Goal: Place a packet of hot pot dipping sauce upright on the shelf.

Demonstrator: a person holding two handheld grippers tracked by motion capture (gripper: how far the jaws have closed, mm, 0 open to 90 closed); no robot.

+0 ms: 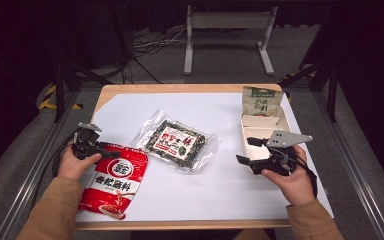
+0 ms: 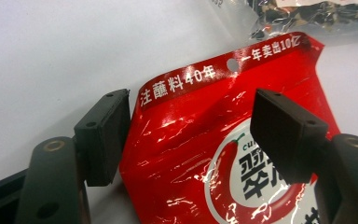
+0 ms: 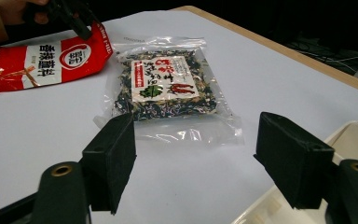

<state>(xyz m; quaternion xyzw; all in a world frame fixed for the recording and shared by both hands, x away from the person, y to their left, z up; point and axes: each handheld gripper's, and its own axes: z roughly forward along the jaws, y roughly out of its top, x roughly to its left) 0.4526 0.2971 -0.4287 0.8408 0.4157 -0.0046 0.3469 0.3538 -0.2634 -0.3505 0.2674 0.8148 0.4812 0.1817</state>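
At the lower left of the high view we see the left gripper (image 1: pixel 111 153) with its jaws spread wide around the top edge of the glossy red plastic sauce packet (image 1: pixel 114 181), which lies flat on the white table sheet (image 1: pixel 230 190). At the right, the right gripper (image 1: pixel 246 150) hangs with jaws apart above the white compartment tray (image 1: pixel 266 122), facing the clear bag of dark dried seasoning (image 1: pixel 176 141) at centre.
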